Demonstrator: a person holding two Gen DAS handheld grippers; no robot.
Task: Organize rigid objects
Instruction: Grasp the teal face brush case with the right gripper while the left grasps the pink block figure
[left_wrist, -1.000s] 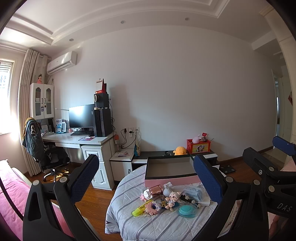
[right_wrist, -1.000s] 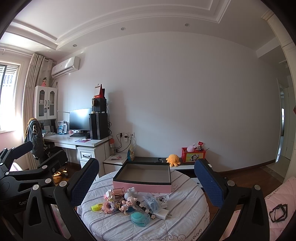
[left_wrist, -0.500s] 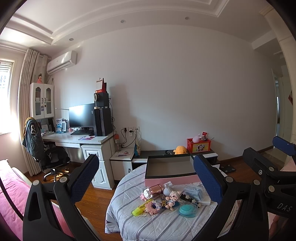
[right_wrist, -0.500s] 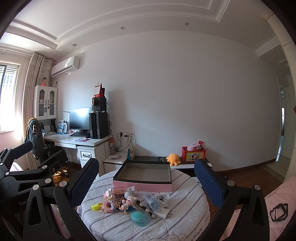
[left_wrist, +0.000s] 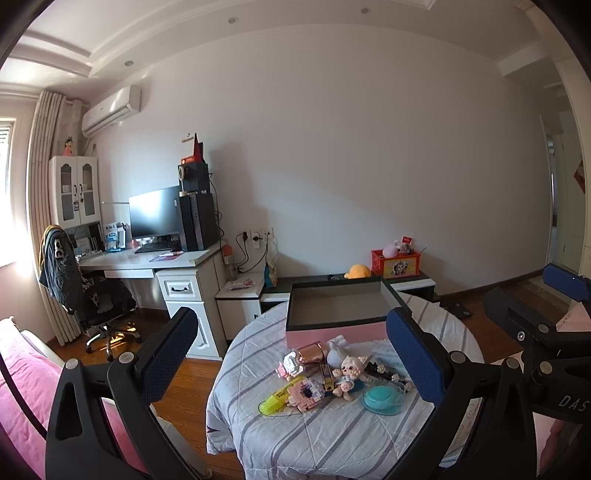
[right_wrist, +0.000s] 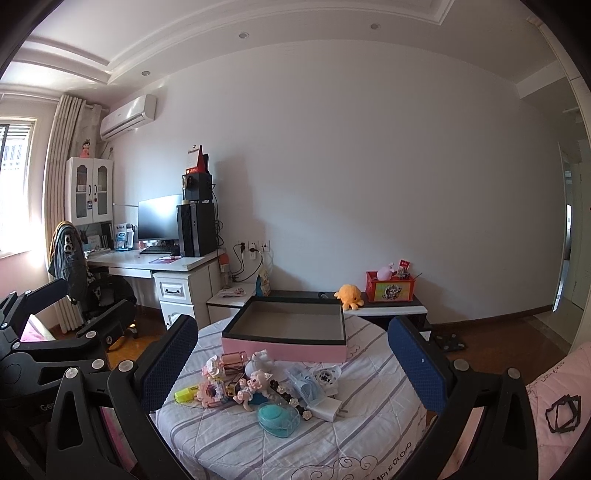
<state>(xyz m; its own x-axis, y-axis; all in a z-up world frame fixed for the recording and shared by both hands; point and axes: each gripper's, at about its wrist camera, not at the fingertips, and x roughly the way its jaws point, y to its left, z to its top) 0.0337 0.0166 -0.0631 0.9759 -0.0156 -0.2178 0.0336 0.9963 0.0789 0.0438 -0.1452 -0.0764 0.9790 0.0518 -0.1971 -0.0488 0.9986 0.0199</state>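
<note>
Both tools, left (left_wrist: 291, 354) and right (right_wrist: 291, 354), had tipped down toward the worktop (right_wrist: 369, 439), gaping, empty; box (right_wrist: 288, 328) unfilled.

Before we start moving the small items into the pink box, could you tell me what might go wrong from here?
1. The small items lie tightly heaped, so closing on one could drag or knock its neighbours.
2. The yellow highlighter sits near the table edge; a nudge might send it off.
3. Both the left gripper and right gripper, jaws open, face the same pile in front of the pink box and could collide.
</note>
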